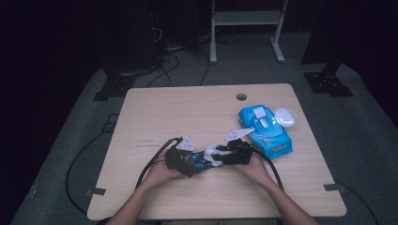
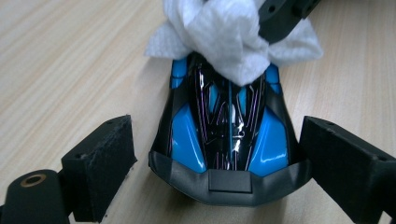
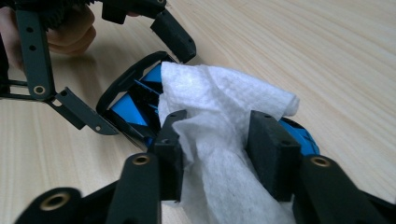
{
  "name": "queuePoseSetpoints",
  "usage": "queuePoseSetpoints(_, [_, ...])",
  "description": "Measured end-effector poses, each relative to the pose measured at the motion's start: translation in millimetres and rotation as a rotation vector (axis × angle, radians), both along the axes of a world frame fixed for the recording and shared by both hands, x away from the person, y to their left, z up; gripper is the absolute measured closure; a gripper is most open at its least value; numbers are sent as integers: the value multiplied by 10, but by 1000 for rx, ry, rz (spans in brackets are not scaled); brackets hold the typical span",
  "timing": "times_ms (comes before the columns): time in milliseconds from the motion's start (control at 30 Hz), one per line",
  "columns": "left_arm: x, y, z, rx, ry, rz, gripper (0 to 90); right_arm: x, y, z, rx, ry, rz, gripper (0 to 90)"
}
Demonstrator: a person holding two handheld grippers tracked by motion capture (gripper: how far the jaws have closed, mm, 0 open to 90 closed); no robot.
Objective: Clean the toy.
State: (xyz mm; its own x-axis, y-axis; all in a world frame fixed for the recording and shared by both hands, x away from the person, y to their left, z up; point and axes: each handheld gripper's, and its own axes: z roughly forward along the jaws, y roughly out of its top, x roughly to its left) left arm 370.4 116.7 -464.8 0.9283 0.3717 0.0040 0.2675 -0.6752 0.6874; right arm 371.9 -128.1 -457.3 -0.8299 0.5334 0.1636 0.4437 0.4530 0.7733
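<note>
Right now the glossy blue-and-black toy car (image 2: 227, 140) sits on the pale wooden worktop (image 1: 187, 112) directly between your two hands, and its long axis runs straight from your left gripper (image 2: 219, 182) toward your right gripper (image 3: 219, 149). In the left gripper view the car's blunt black end faces you, centred between the jaws, which stand released on either side of it with a gap at each flank; nothing is pinched there. Your right gripper comes in from the opposite end and is grasping the crumpled white paper wipe (image 3: 219, 121) between its pads, with the wad draped over the car's far end, touching the bodywork. So any wiping stroke should, as I judge it, travel along that axis, from the right gripper's end toward the left, and the left gripper is the one placed to steady the car by its sides if you close it. The blue pack of wipes (image 1: 265, 130) lies just beyond your right hand (image 1: 256, 168), near but off that line, so it should not interfere.
</note>
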Motion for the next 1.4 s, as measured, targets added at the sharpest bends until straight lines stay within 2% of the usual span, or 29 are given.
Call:
queuePoseSetpoints(33, [0,0,0,0,0,0,129,0,0,0,0,0,0,582])
queuePoseSetpoints(67, [0,-7,-16,4,3,0,131,-12,-8,-3,8,0,-2,643])
queuePoseSetpoints(100, [5,-13,-37,20,8,1,135,-12,-16,-4,9,5,-3,667])
queuePoseSetpoints(133, [5,-13,-37,20,8,1,146,-12,-16,-4,9,5,-3,667])
queuePoseSetpoints(167, [9,-11,-40,15,16,-5,146,-11,-25,-5,11,5,-3,704])
queuePoseSetpoints(200, [8,-9,-38,10,18,-17,197,-13,-45,-3,6,10,1,741])
queuePoseSetpoints(267, [-9,-23,-35,3,5,-36,235,-9,-72,-1,0,16,3,767])
queuePoseSetpoints(367, [8,-33,-37,-5,12,-42,238,3,-123,-2,-5,34,4,784])
queuePoseSetpoints(467, [19,-51,-37,-3,9,-46,239,5,-155,3,-14,32,1,788])
queuePoseSetpoints(533, [27,-63,-36,-3,8,-49,239,12,-215,12,-23,26,-14,790])
queuePoseSetpoints(667, [51,-89,-25,4,8,-60,241,45,-383,11,-55,16,-79,797])
queuePoseSetpoints(733, [61,-98,-23,-1,10,-61,242,46,-425,15,-61,23,-88,800])
queuePoseSetpoints(867, [108,-137,-14,-3,14,-75,242,12,-422,43,-65,18,-71,801])
queuePoseSetpoints(900, [133,-184,-17,-3,19,-80,242,-27,-352,56,-43,18,-32,800])
queuePoseSetpoints(933, [133,-184,-17,-3,19,-80,242,-27,-352,56,-43,18,-32,800])
queuePoseSetpoints(967, [157,-238,-17,13,14,-90,242,-66,-249,49,-55,9,-2,797])
queuePoseSetpoints(1067, [165,-246,-19,12,15,-93,242,-86,-197,41,-78,-17,8,797])
queuePoseSetpoints(1133, [162,-232,-23,9,14,-95,241,-71,-239,41,-74,-14,-6,797])
queuePoseSetpoints(1167, [154,-212,-35,-5,10,-94,241,-44,-334,38,-71,-9,-38,797])
queuePoseSetpoints(1233, [151,-206,-41,-12,9,-93,241,-25,-391,33,-68,-9,-56,797])
queuePoseSetpoints(1333, [148,-203,-43,-14,11,-84,239,20,-601,-36,-89,-13,-144,797])
queuePoseSetpoints(1400, [140,-207,-36,-5,14,-76,238,23,-661,-74,-59,15,-161,798])
